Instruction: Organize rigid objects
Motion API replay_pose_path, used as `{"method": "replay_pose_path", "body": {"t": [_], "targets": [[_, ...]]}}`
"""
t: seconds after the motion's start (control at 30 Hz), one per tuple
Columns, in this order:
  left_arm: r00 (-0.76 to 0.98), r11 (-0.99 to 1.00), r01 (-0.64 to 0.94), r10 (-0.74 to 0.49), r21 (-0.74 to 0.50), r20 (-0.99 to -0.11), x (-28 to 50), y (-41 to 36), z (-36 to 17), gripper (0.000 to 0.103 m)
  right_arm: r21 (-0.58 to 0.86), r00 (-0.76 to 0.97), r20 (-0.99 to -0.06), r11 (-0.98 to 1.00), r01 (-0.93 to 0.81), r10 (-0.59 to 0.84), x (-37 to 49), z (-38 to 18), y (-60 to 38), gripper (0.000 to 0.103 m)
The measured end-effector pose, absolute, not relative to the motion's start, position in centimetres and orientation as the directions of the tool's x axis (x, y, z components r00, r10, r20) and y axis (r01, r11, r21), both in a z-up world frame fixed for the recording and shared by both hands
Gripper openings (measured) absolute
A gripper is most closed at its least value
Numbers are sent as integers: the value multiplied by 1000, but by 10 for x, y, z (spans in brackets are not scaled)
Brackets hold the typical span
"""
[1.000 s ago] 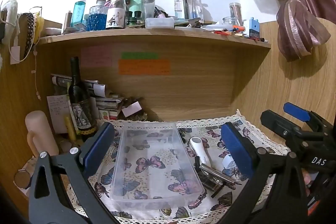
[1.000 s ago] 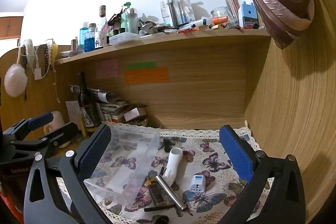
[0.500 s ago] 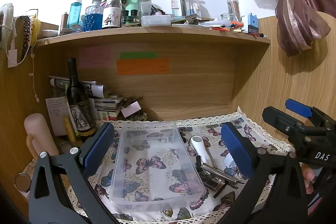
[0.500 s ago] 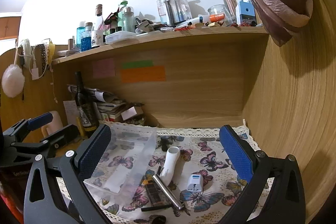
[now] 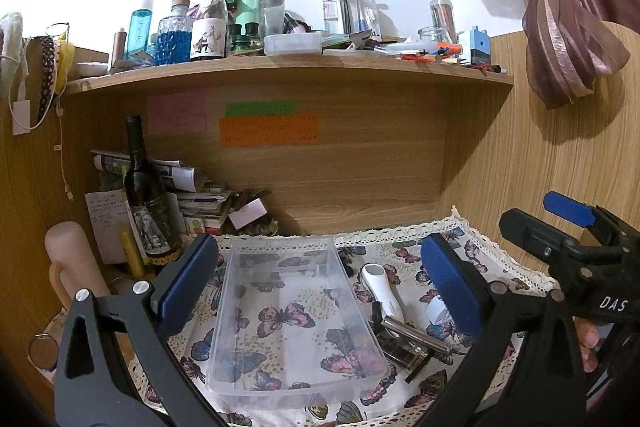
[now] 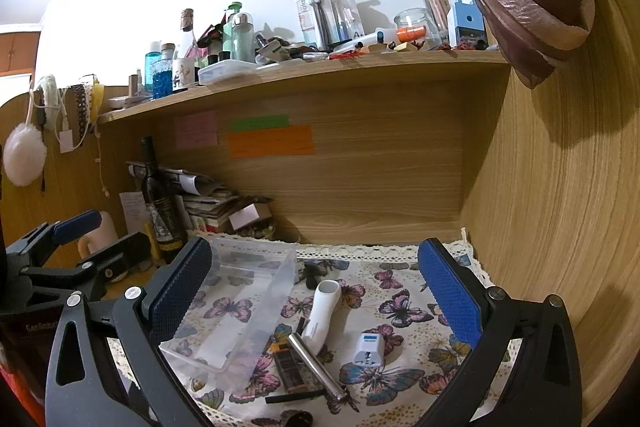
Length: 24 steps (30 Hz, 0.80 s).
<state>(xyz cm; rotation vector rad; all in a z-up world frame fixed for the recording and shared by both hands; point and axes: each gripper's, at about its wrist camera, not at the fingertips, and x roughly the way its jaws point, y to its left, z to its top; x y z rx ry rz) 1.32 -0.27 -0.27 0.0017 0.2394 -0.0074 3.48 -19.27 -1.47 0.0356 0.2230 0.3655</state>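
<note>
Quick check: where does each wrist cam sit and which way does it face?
Left wrist: on the left gripper, looking forward and down over the clear bin; its open blue fingers frame the view, and the right gripper shows at the right edge.
Right wrist: on the right gripper, facing the white device, metal tube and adapter; the left gripper shows at the left.
Shared: bin, device, butterfly cloth, wine bottle, shelf.

One clear plastic tray, one white handheld device, one metal tube, one white plug adapter, one wine bottle
</note>
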Motion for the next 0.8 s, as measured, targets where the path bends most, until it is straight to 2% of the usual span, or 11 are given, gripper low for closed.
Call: {"method": "replay_pose_path", "body": {"t": [0.8], "targets": [[971,1000,14,-13,1,-239,15,-3,-2,103,72,909,-210,933,-352,359,36,-14,-190,103]]}}
